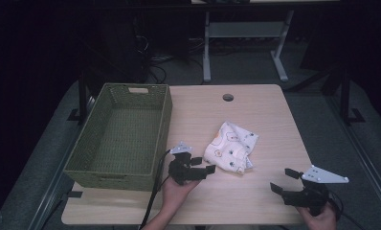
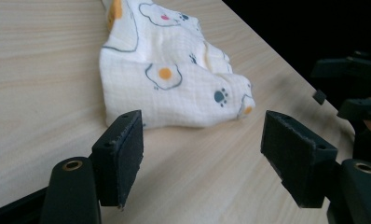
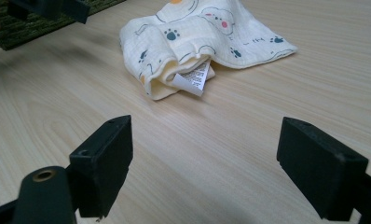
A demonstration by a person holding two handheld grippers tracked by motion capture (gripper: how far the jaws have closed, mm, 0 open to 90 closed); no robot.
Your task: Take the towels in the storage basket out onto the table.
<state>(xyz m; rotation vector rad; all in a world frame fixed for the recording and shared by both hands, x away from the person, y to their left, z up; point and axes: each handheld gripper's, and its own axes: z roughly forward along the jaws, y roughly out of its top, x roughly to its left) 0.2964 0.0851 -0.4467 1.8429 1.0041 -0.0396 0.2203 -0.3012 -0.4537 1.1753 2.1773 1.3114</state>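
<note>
While both grippers [image 1: 204, 166] [image 1: 284, 180] gape empty, the crumpled cloth [image 1: 231, 146] hides its folds.

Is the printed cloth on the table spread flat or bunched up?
Bunched up. The cloth lies in a loose heap of folds, layers overlapping and its care label poking out from under one fold, on the table.

A pale wooden table [image 1: 270, 120] stands on grey floor [image 1: 322, 110]; behind, a white desk frame [image 1: 246, 33] and perhaps cables [image 1: 155, 62] in darkness.
</note>
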